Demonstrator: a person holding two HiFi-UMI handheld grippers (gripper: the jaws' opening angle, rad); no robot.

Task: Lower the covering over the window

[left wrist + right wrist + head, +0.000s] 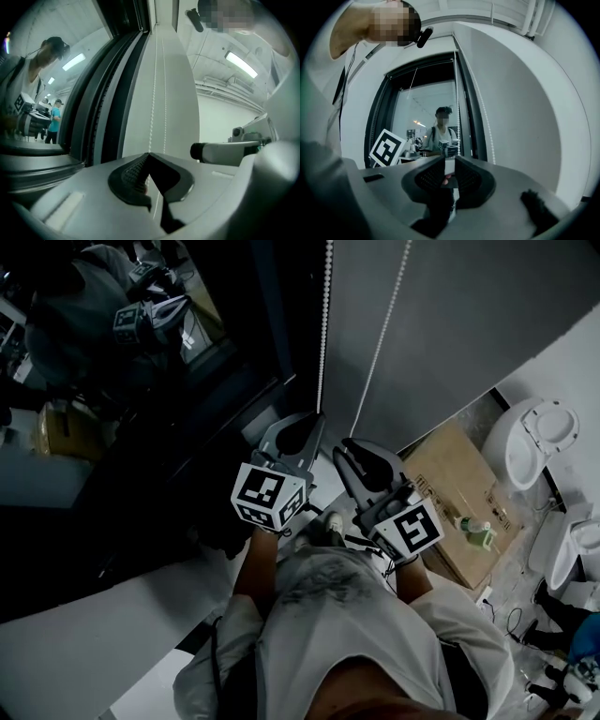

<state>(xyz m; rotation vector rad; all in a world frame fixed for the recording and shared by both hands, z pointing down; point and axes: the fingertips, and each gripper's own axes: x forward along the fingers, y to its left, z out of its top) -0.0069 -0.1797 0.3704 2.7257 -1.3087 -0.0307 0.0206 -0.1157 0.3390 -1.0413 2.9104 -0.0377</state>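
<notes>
Grey roller blind [450, 324] fills upper right; my left tongs [149, 154] pinch its bead chain [151, 108], right tongs [450, 160] barely apart; cardboard box [457, 474] print unreadable

Head looks down; others seemingly up, sharing blind [178, 108].

A cardboard box [450, 474] lies on the floor [511, 568] beside a white toilet [536, 439]; strip lights [241, 64] glow overhead.

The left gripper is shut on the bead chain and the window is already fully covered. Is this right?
Not quite: the left gripper is shut on the bead chain, but the window is uncovered; the right gripper view shows its bare glass.
</notes>
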